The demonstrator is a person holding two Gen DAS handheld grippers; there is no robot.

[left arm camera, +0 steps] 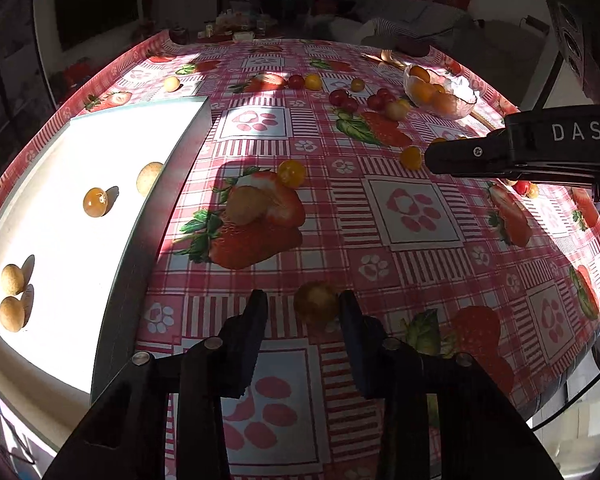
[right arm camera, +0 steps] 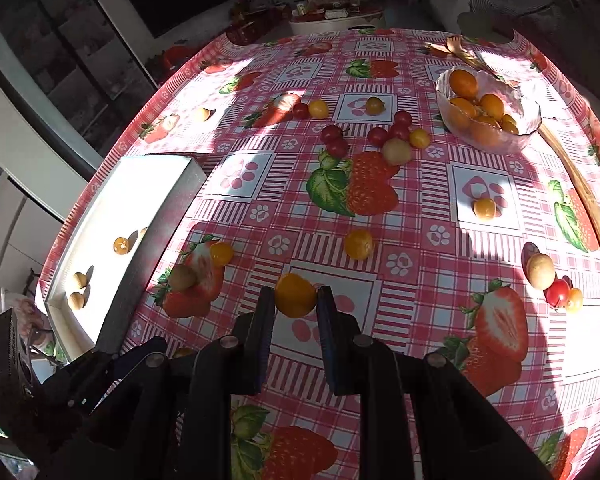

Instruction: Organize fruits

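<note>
The right gripper [right arm camera: 296, 300] pinched a small orange fruit [right arm camera: 295, 295] above the tablecloth [right arm camera: 412, 240]; carrying it to the glass bowl [right arm camera: 528, 128], which held several orange fruits, seemed next. The left gripper [left arm camera: 303, 308], fingers spread, straddled a brownish fruit [left arm camera: 315, 302] on the cloth. The white tray [left arm camera: 52, 240] held four pale or amber fruits.

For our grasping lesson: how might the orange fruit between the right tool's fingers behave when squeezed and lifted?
The orange fruit looks round and smooth, so it may slip or roll away. It is small, probably light. Its glossy skin suggests hard squeezing could bruise it.
</note>
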